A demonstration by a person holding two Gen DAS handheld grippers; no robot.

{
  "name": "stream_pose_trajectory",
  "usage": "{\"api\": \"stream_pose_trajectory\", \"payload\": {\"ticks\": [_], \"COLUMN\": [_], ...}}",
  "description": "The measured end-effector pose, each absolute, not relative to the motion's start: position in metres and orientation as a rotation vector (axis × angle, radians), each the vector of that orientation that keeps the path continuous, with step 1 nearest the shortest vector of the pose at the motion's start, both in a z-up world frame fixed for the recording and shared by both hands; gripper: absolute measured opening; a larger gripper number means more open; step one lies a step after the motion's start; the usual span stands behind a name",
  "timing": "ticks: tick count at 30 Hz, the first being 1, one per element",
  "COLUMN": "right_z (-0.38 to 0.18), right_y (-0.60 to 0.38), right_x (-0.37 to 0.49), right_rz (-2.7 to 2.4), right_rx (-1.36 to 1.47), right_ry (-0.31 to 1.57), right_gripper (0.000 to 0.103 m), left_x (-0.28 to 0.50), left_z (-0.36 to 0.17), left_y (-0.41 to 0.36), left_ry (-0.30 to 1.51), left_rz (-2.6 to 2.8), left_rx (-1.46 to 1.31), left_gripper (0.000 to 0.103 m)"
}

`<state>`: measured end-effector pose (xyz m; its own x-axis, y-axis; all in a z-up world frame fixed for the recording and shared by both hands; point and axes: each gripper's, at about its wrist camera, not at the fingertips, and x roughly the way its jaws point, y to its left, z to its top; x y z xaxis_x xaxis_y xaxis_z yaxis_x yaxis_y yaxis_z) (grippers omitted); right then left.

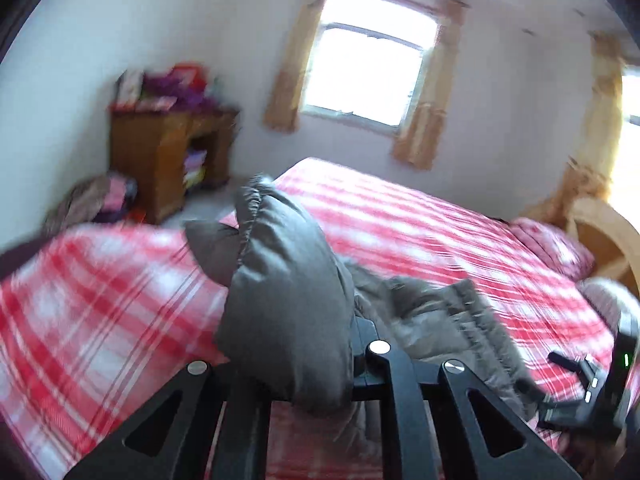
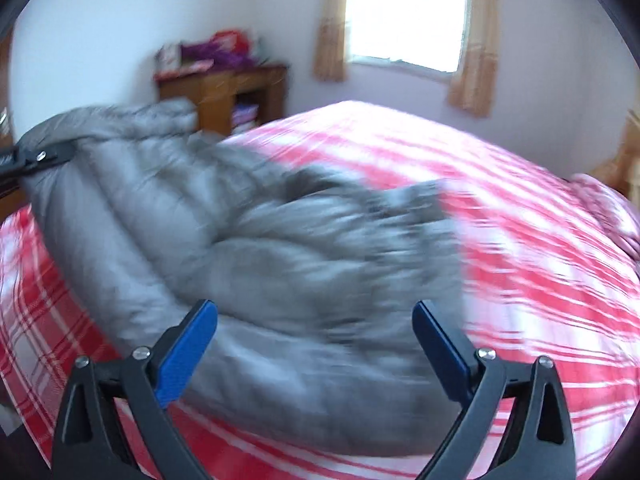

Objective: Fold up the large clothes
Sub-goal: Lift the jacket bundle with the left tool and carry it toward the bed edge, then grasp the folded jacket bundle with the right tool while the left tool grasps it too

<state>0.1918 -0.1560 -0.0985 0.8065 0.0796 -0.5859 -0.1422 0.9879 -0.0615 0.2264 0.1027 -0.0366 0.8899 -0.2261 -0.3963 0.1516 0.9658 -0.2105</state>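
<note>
A grey puffer jacket (image 2: 240,220) lies on a bed with a red and white plaid cover (image 2: 520,240). My left gripper (image 1: 320,380) is shut on a padded edge of the jacket (image 1: 280,280), which bulges up over its fingers and hides the pads. The right wrist view shows the left gripper (image 2: 40,158) at the far left, clamped on the lifted jacket edge. My right gripper (image 2: 314,312) stands open above the jacket's near part, with nothing pressed between its blue pads (image 2: 184,352). The right gripper (image 1: 592,384) also shows at the right edge of the left wrist view.
The plaid bed (image 1: 440,232) fills the foreground, with a pillow (image 1: 552,244) and a wooden headboard (image 1: 600,236) at the right. A wooden cabinet (image 1: 160,152) with clutter on top stands by the far wall. Clothes (image 1: 92,200) lie heaped beside it. A curtained window (image 1: 368,68) is behind.
</note>
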Motion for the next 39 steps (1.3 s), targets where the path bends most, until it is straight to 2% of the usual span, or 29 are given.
{"api": "stream_pose_trajectory", "payload": {"ticks": [7,12,16,19,22,25,26,27,32,34,39], "right_z": [-0.104,-0.121,-0.138,-0.151,-0.161,-0.163,-0.162,-0.162,-0.158,-0.149,-0.086], "right_y": [-0.293,-0.348,-0.385,-0.401,-0.414,-0.415,-0.414,-0.413,-0.413,-0.414,-0.387], "right_x": [0.181,0.174,0.163,0.151,0.146,0.145,0.146,0.148,0.149,0.151,0.176], "right_rz": [-0.177,-0.290,-0.353,-0.380,-0.388,-0.380,-0.376,-0.370,-0.359,-0.344,-0.236], "right_rx": [0.089,0.138,0.176,0.190,0.229,0.248,0.242,0.234,0.251,0.279,0.277], "right_ry": [0.639,0.681,0.717,0.739,0.755,0.758,0.758,0.762,0.762,0.756,0.690], "right_gripper": [0.101,0.101,0.101,0.101,0.101,0.101,0.101,0.101,0.100,0.089,0.088], "left_x": [0.214,0.221,0.221,0.212,0.206,0.187,0.179,0.169,0.161,0.174,0.255], "left_z": [-0.016,-0.058,-0.102,-0.121,-0.116,-0.097,-0.089,-0.077,-0.033,-0.021,-0.018], "left_y": [-0.034,-0.126,-0.175,-0.192,-0.200,-0.206,-0.205,-0.203,-0.167,-0.145,-0.077], "left_ry": [0.372,0.437,0.541,0.543,0.539,0.476,0.445,0.409,0.346,0.330,0.421], "left_rz": [-0.458,-0.647,-0.747,-0.742,-0.718,-0.719,-0.712,-0.704,-0.690,-0.617,-0.298], "left_rx": [0.116,0.255,0.375,0.458,0.495,0.502,0.500,0.488,0.367,0.320,0.208], "left_gripper": [0.011,0.011,0.011,0.014,0.028,0.061,0.084,0.097,0.098,0.098,0.098]}}
